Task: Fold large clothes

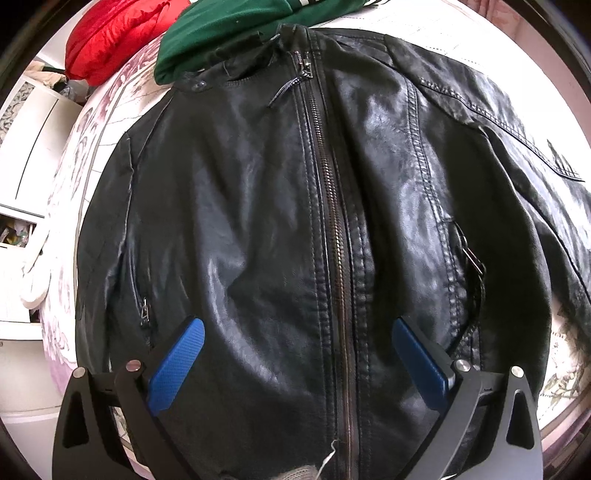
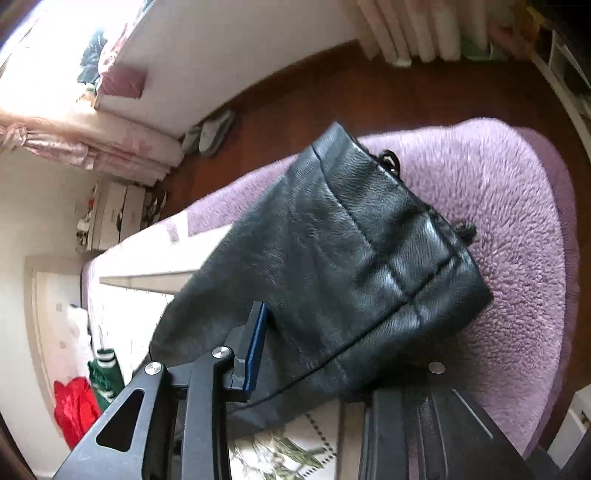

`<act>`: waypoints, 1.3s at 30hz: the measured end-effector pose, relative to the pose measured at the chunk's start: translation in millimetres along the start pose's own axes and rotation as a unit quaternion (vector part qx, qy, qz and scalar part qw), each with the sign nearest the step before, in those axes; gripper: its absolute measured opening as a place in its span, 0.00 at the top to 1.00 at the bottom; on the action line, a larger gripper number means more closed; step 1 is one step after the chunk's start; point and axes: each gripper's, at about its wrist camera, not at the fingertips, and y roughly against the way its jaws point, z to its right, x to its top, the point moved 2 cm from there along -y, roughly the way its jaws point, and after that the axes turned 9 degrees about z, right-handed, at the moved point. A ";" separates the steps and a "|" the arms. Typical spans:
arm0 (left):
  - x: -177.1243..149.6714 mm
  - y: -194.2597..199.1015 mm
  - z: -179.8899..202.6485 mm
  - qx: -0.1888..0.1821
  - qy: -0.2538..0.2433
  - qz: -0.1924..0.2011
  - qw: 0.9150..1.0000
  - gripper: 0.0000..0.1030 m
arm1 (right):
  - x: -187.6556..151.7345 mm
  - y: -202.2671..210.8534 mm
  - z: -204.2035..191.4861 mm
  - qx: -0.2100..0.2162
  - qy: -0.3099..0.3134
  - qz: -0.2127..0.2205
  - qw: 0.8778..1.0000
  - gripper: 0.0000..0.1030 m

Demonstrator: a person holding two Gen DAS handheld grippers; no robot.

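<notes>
Black leather jacket lies zipped and face-up on the bed, just below the green garment. Your right tool is clamped on the sleeve; carry it across the zip without dragging. Your left tool hangs wide open over the hem, holding nothing.

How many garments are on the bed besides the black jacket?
2: a green garment lies by the jacket's collar, and a red one sits just left of it. Others may be hidden.
</notes>
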 end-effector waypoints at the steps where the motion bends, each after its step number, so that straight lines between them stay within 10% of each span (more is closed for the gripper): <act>1: 1.7 -1.1 0.0 0.001 0.001 0.001 1.000 0.00 | 0.5 5.5 -4.3 0.009 -0.008 0.018 1.000 0.67; 9: 33.0 -22.1 -2.8 0.011 0.017 0.014 1.000 0.00 | -3.7 -41.2 -28.9 0.076 -0.020 0.017 0.997 0.62; 10: 38.8 -23.8 -3.4 0.012 0.019 0.018 1.000 0.00 | -3.4 -41.1 -35.0 0.071 -0.010 0.018 0.997 0.90; 11: 44.1 -25.5 -4.0 0.011 0.021 0.020 1.000 0.00 | 0.6 -35.0 -46.1 0.063 0.007 0.029 0.998 0.95; 19: 79.2 -65.5 1.2 -0.006 0.020 -0.007 1.000 0.00 | 18.9 10.9 -115.9 0.043 0.075 0.085 0.993 0.96; 26: 84.6 -61.8 -43.2 -0.051 0.067 -0.013 0.996 0.00 | -34.1 62.5 -240.7 0.125 0.214 0.082 0.965 0.95; 31: 68.8 -34.7 -142.1 -0.041 0.152 -0.002 0.988 0.00 | -133.5 80.1 -335.9 0.175 0.358 0.044 0.916 0.95; 37: 12.6 -25.5 -281.9 0.050 0.237 0.004 0.970 0.00 | -340.6 65.5 -388.7 0.206 0.552 -0.052 0.806 0.95; 39: -17.0 -28.5 -328.5 0.087 0.270 -0.005 0.959 0.00 | -423.1 53.1 -378.3 0.208 0.620 -0.090 0.751 0.95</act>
